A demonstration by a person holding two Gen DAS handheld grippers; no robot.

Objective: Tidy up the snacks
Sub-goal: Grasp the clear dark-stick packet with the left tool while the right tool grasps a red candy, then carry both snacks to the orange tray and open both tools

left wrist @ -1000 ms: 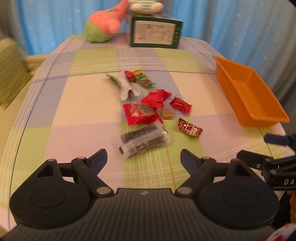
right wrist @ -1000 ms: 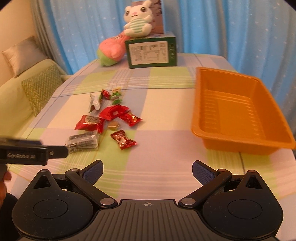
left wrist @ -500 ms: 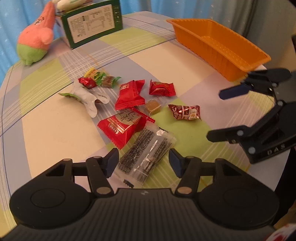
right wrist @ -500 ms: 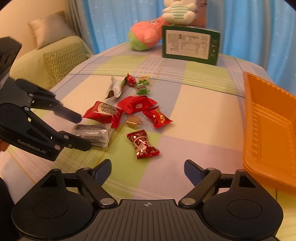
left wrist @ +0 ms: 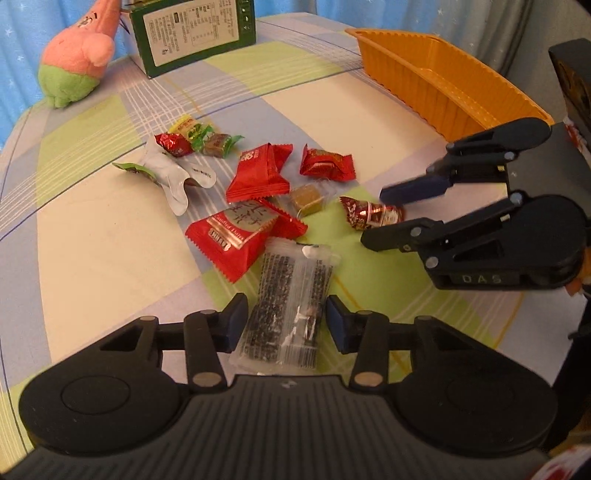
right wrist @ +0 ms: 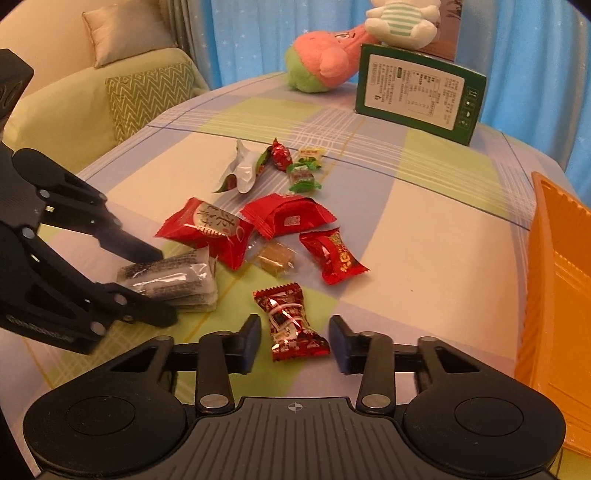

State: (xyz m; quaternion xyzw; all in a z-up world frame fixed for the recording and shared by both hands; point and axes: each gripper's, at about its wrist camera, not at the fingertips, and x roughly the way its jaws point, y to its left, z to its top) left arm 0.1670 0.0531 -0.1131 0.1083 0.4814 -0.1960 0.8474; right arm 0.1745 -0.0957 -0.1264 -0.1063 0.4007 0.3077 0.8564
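Several wrapped snacks lie in a loose heap on the checked tablecloth. A clear packet of black sesame bars (left wrist: 291, 295) (right wrist: 173, 275) lies between the fingers of my left gripper (left wrist: 286, 321) (right wrist: 166, 286). Its jaws are closing, with the pads close beside the wrapper but not visibly pressing. A dark red foil candy (right wrist: 291, 321) (left wrist: 369, 216) lies between the fingers of my right gripper (right wrist: 294, 338) (left wrist: 373, 218), whose jaws are also closing, and a small gap shows on the left side. The orange tray (left wrist: 443, 85) (right wrist: 554, 277) stands empty at the right.
Red packets (left wrist: 236, 232) (right wrist: 291, 216), a brown cube candy (left wrist: 306, 195) and small green and red sweets (left wrist: 195, 140) lie beyond the grippers. A green box (left wrist: 192, 33) and a pink plush toy (left wrist: 77, 62) stand at the table's far end. A sofa (right wrist: 92, 99) sits to the left.
Both grippers have come down to the tabletop and rolled, and their jaws have narrowed a lot. The left one now flanks the sesame packet, the right one the dark red candy.
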